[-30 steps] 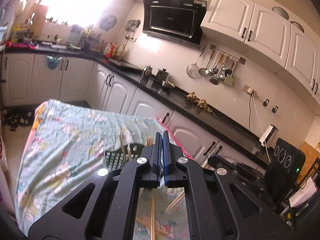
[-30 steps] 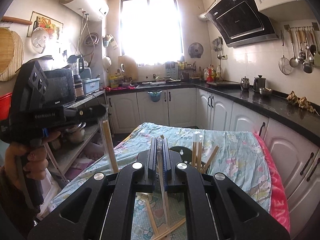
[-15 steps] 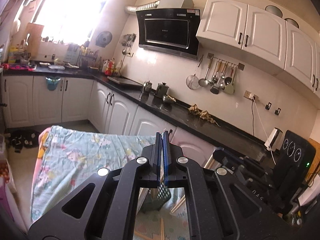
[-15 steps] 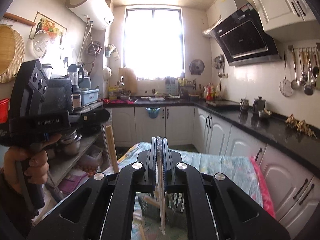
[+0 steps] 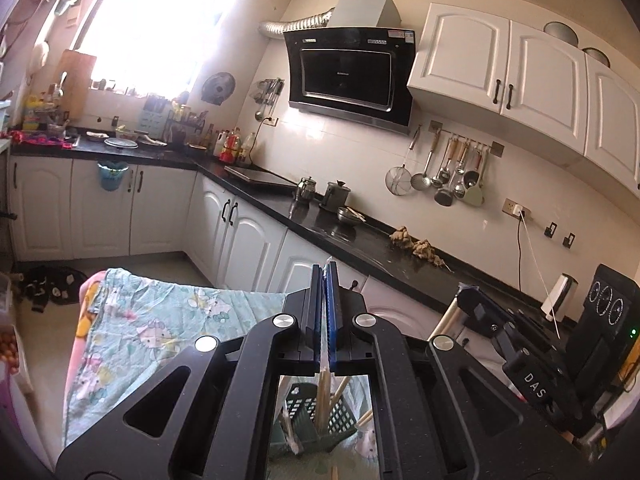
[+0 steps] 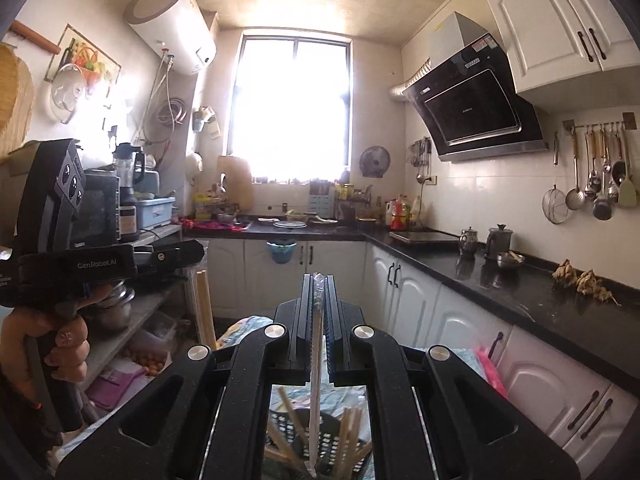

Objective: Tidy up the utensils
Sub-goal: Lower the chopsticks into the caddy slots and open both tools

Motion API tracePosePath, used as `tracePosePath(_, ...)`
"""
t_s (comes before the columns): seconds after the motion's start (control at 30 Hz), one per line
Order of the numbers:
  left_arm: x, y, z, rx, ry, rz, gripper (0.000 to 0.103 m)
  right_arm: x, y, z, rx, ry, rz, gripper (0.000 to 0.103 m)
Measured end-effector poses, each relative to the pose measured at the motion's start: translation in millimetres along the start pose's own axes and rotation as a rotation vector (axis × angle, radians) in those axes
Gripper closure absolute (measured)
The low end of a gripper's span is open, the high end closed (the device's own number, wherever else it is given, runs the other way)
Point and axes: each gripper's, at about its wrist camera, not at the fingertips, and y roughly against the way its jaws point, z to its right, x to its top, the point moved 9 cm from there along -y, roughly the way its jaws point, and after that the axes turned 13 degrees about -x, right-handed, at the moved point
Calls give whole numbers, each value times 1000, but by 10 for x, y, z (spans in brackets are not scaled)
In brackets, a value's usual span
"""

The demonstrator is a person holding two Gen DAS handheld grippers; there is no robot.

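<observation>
Both tools have risen from the bench. The left tool pinches wooden chopsticks above the black basket; the right tool pinches a wrapped pair, ready to drop.

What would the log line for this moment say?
left tool: shut on chopsticks | right tool: shut on wrapped chopsticks | both over black basket | basket holds chopsticks

Black range hood above black countertop; ladles on wall rail; possibly ginger on counter.
</observation>
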Motion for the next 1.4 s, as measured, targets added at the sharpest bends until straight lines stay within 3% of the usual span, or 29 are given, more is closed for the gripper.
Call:
tracePosePath(0.33, -130, -248, -246, 9, 42, 0, 103, -138, -305, 209, -36, -16, -9, 98)
tracePosePath(0.7, -428, -478, -389, -5, 67, -18, 103, -579, -611, 349, -71, -52, -73, 98)
tracePosePath(1.0, -635, -602, -433, -1, 66, -37, 103, -811, -741, 336, -73, -60, -107, 98)
tracePosePath(1.23, -878, -631, -570, 31, 83, -82, 103, -1082, -824, 210, -73, -37, -182, 97)
tracePosePath(1.3, -925, -610, -604, 49, 82, -91, 100, -1166, -824, 189, -83, -35, -209, 86)
tracePosePath(1.33, -948, -594, -620, 60, 83, -96, 97, -1187, -818, 183, -83, -39, -215, 75)
tracePosePath(1.4, -993, -533, -657, 85, 84, -96, 84, -1237, -781, 168, -77, -48, -227, 71)
